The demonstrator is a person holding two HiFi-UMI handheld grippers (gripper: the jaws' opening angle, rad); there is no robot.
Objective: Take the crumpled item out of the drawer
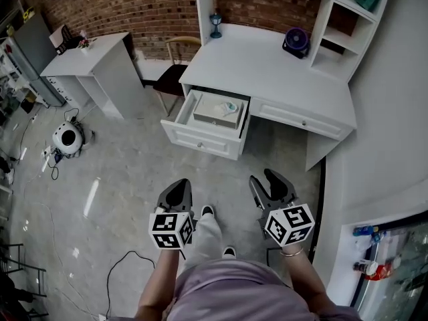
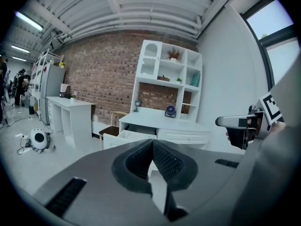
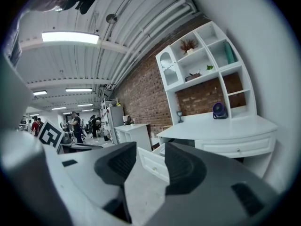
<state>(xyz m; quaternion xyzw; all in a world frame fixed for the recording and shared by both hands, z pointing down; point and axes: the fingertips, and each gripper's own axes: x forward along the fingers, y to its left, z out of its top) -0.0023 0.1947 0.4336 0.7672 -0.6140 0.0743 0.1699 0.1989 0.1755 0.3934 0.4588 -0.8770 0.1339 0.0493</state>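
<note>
While the drawer (image 1: pixel 200 138) stands pulled out of the white desk (image 1: pixel 267 69), the crumpled item (image 1: pixel 231 106), perhaps pale teal-tinged paper, lies on a flat box (image 1: pixel 212 114) inside it, toward the box's 3 o'clock end. Well apart at 6 o'clock, both grippers hang over the floor, touching nothing. The left gripper (image 1: pixel 178 184) has its jaws pressed together and empty. The right gripper (image 1: pixel 266 179) has its jaws spread, nothing between them. A purple fan (image 1: pixel 296 42) sits at the desk's 1 o'clock.
</note>
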